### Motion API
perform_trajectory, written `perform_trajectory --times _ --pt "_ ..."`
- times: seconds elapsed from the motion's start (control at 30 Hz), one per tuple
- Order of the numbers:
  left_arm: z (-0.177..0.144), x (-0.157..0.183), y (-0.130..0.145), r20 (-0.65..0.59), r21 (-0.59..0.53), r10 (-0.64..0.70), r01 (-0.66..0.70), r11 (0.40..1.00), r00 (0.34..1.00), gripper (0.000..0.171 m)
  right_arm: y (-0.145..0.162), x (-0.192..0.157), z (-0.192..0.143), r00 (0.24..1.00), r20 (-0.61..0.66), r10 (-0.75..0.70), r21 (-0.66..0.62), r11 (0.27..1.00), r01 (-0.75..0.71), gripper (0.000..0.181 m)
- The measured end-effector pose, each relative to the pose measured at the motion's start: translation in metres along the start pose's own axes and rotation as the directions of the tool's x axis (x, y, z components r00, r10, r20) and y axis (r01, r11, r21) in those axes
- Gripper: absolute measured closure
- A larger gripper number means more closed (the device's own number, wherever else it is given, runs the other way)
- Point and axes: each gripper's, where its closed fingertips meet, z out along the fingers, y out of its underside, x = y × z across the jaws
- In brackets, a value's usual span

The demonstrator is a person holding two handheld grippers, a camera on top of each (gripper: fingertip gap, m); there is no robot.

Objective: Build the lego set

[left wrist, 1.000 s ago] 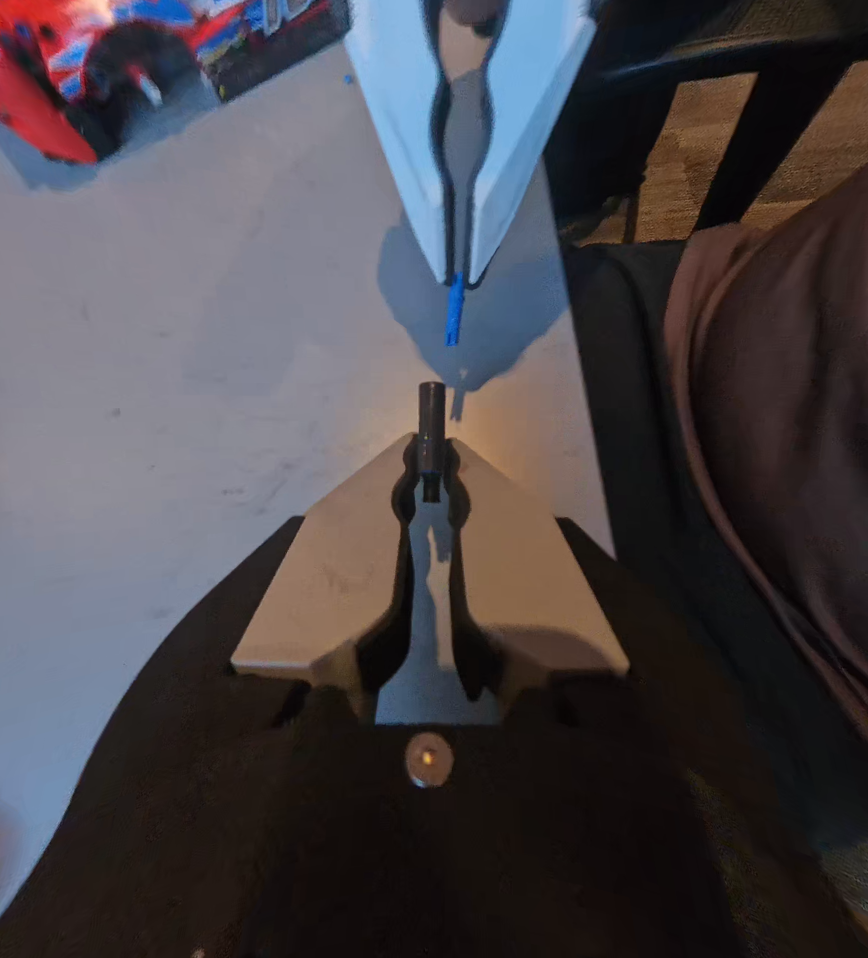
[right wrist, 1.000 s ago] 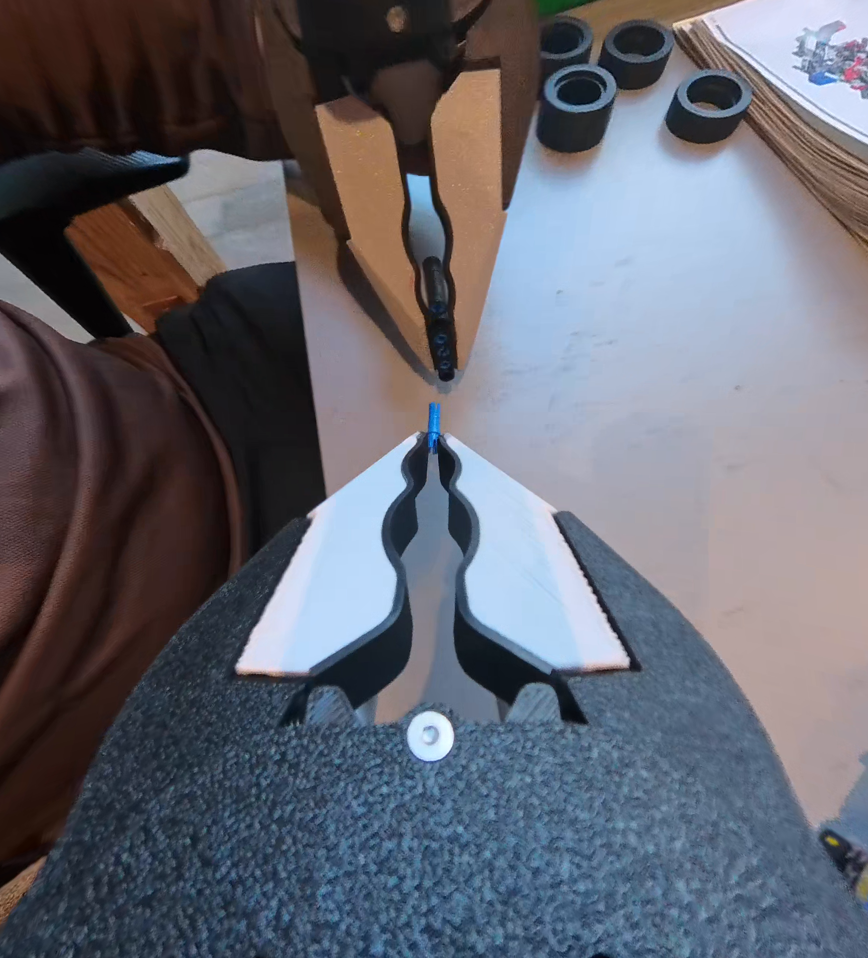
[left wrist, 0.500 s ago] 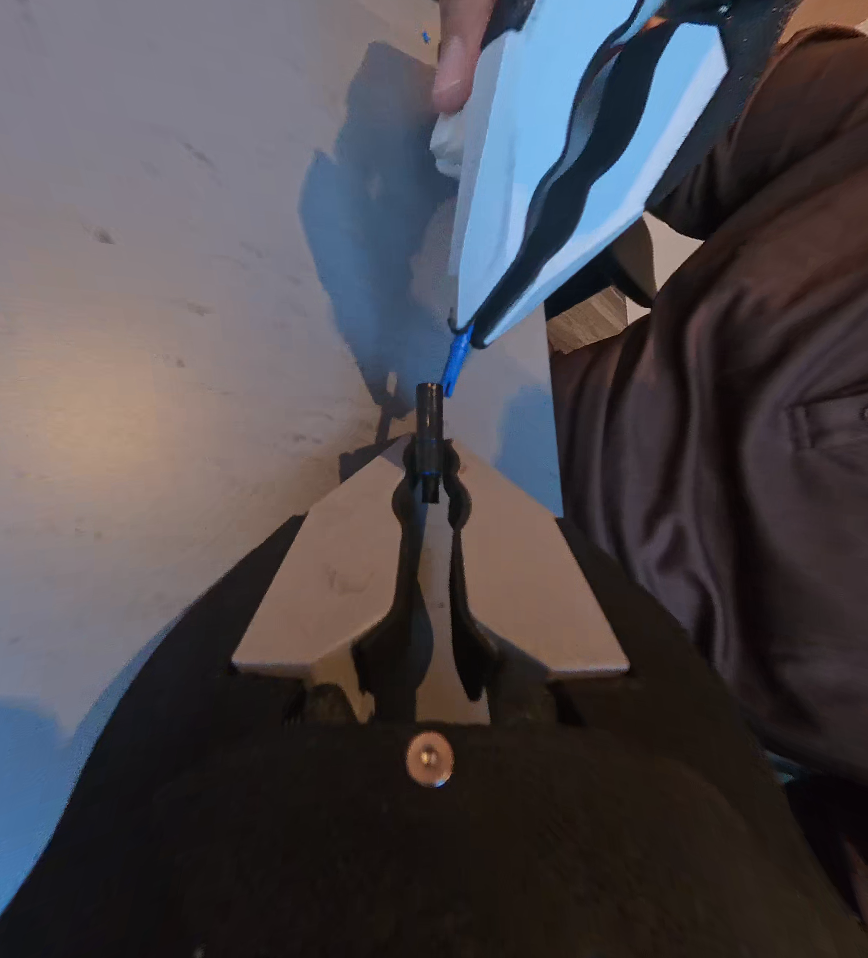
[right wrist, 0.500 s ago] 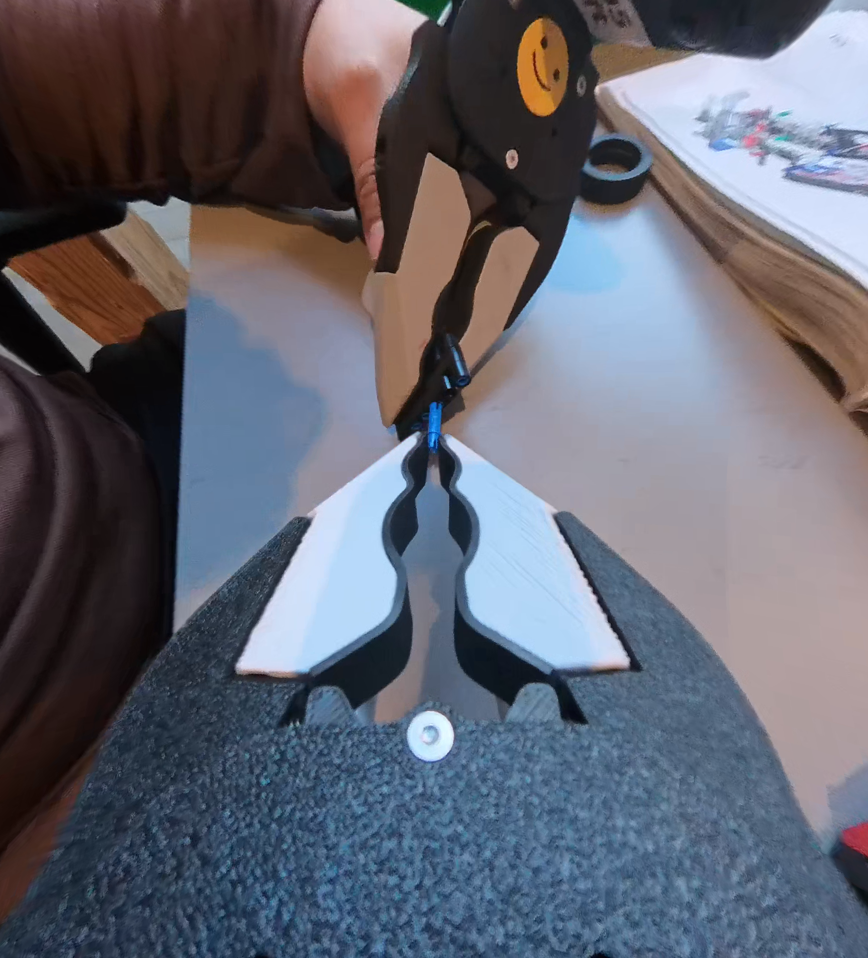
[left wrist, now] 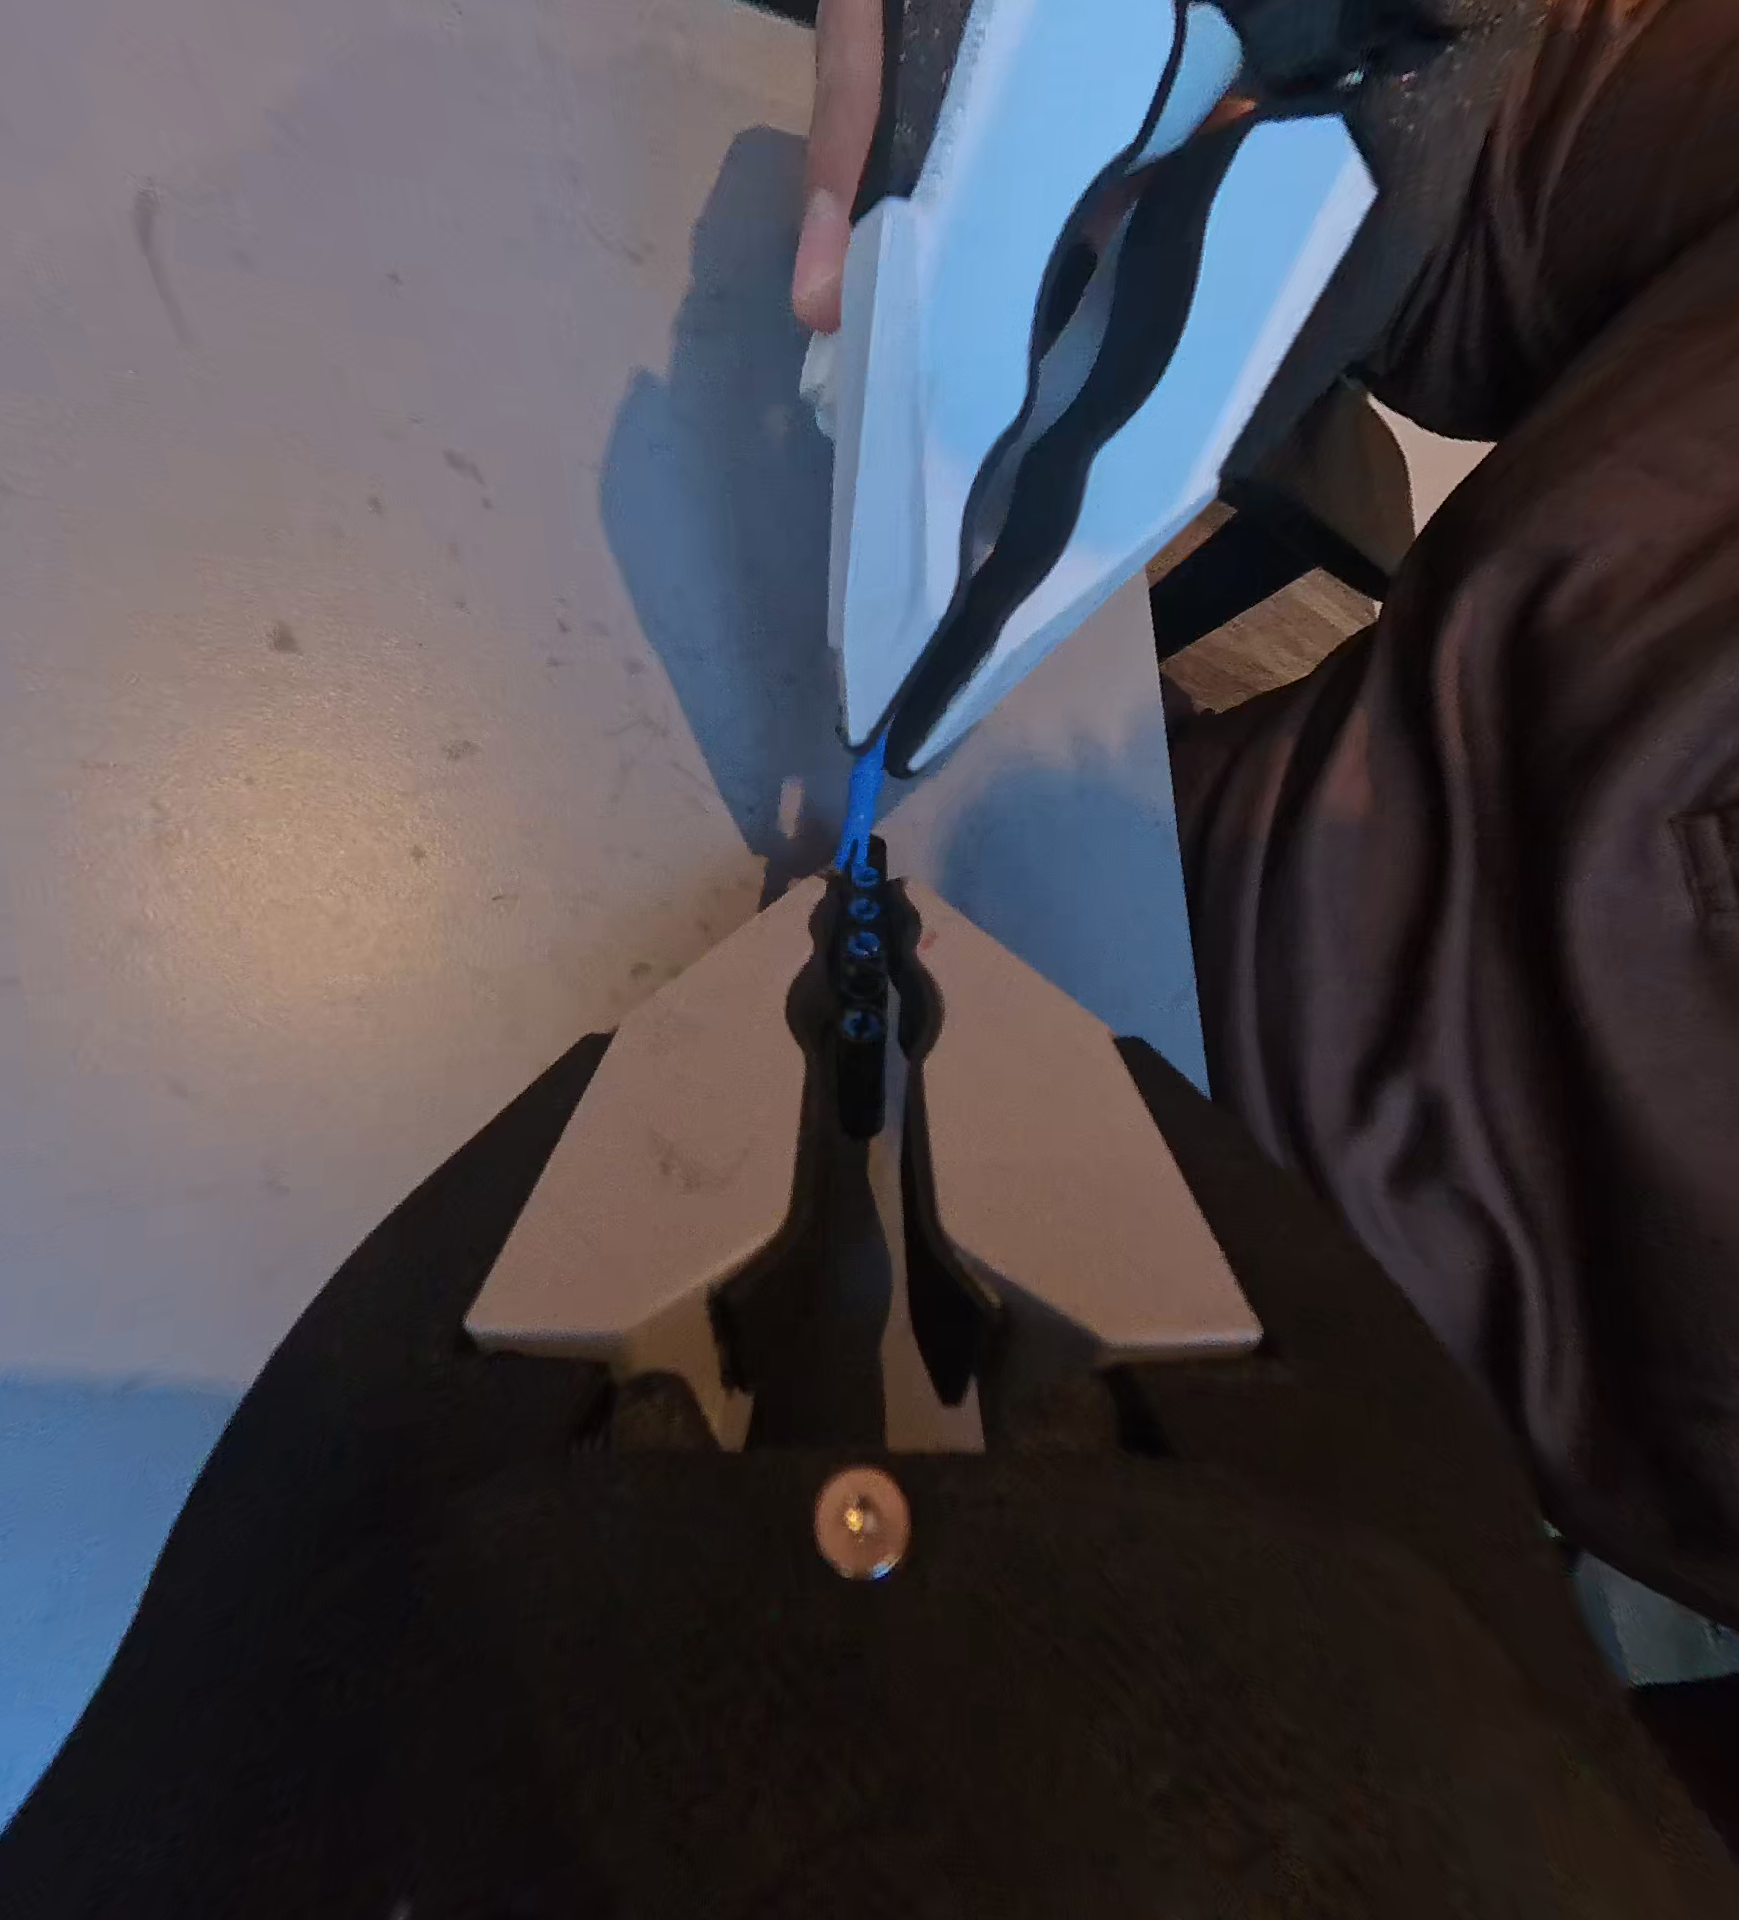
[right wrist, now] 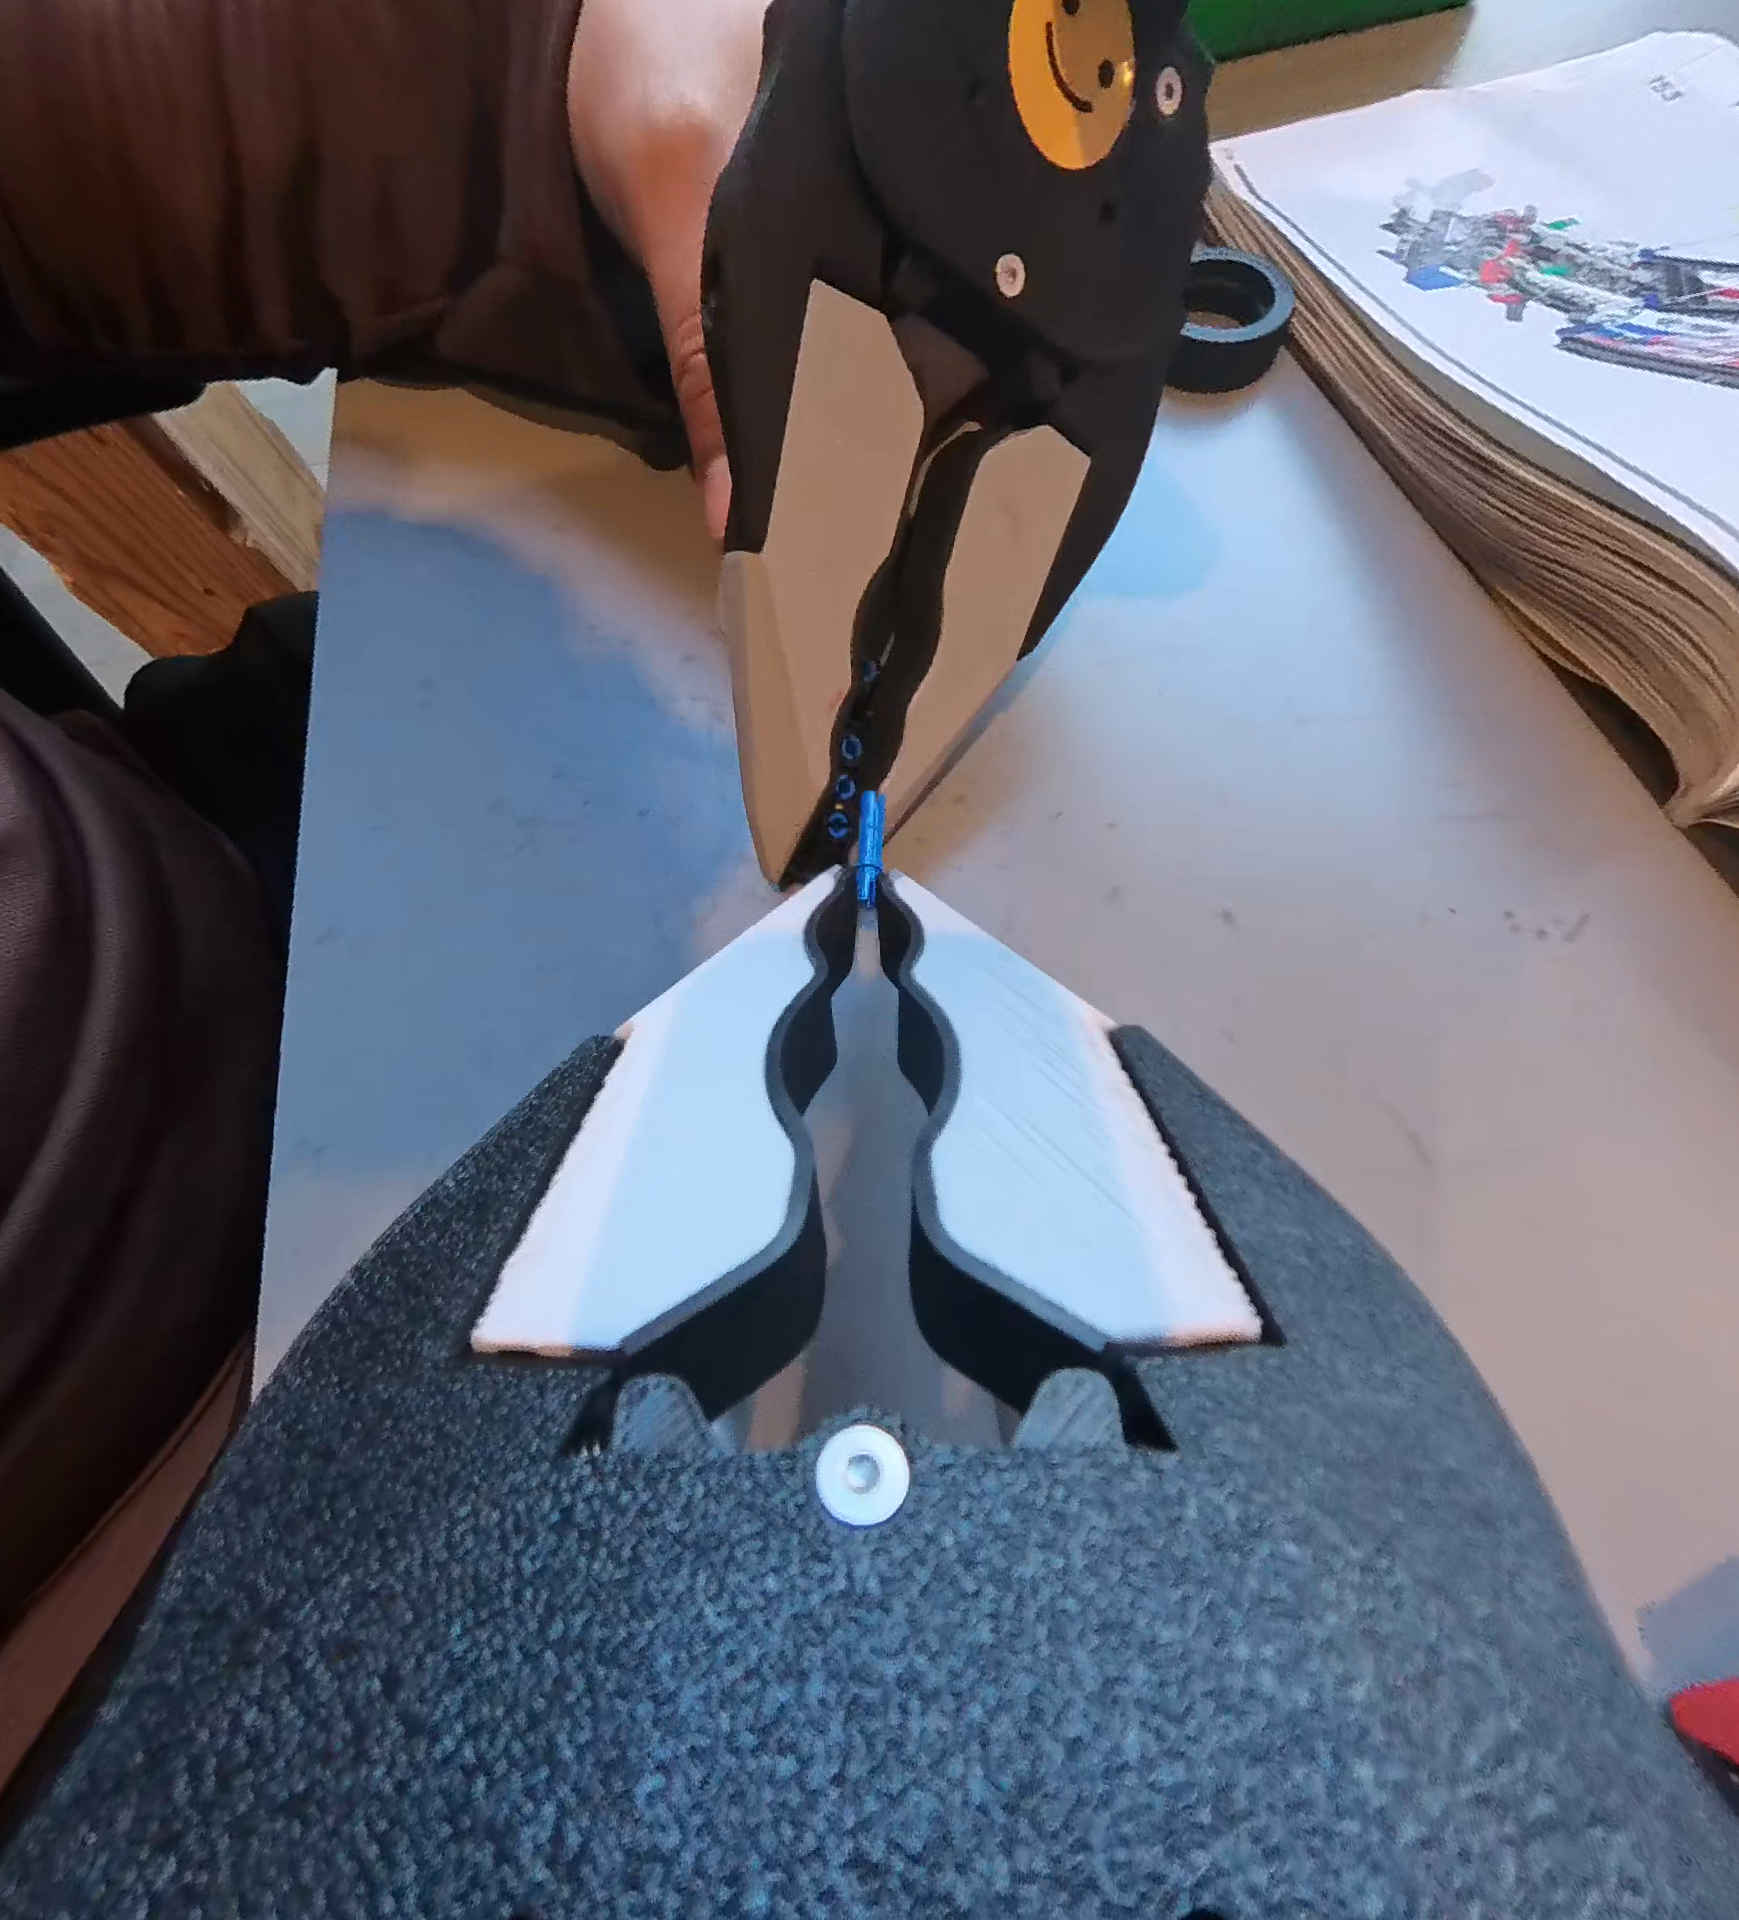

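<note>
Blue pin held at black beam's end hole, both grippers clamped.

A black beam [left wrist: 860,997] with a row of holes is pinched lengthwise between the nearly closed jaws of the left gripper [left wrist: 863,883]. A blue pin [right wrist: 867,847] is gripped at the tips of the right gripper [right wrist: 865,894], its free end met at the beam's foremost hole, just ahead of both tips, above the table [right wrist: 1364,935].

No writing can be read. The open white instruction booklet [right wrist: 1592,343], far right on the bench [right wrist: 1260,935], carries small print; a round orange smiley-face sticker [right wrist: 1078,78] sits on the far hand-held gripper [right wrist: 834,831].
</note>
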Motion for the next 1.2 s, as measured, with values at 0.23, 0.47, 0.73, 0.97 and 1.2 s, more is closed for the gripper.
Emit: perform_trajectory --times 0.23,0.47,0.73,0.97,1.2 --pt "0.003 -0.005 -0.005 0.093 -0.017 0.095 -0.093 0.995 0.991 0.164 0.016 0.001 -0.005 0.999 0.005 0.039 -0.068 0.997 -0.038 0.178" --pt "-0.003 -0.009 -0.003 0.231 -0.049 0.251 -0.246 0.968 0.940 0.151 0.031 0.002 0.002 0.998 -0.056 -0.022 -0.151 0.988 0.013 0.178" --pt "-0.009 0.000 -0.027 0.357 -0.032 0.414 -0.432 0.901 0.837 0.151 0.004 -0.004 -0.011 0.998 0.006 0.061 0.005 0.998 -0.061 0.178" --pt "-0.007 -0.003 -0.030 0.460 -0.129 0.561 -0.573 0.809 0.688 0.170 -0.002 -0.002 -0.016 0.995 0.022 0.097 0.068 0.993 -0.098 0.178" --pt "-0.011 0.003 -0.040 0.463 -0.038 0.539 -0.592 0.805 0.703 0.170 -0.012 0.000 -0.018 1.000 -0.019 0.022 0.137 0.990 -0.019 0.176"
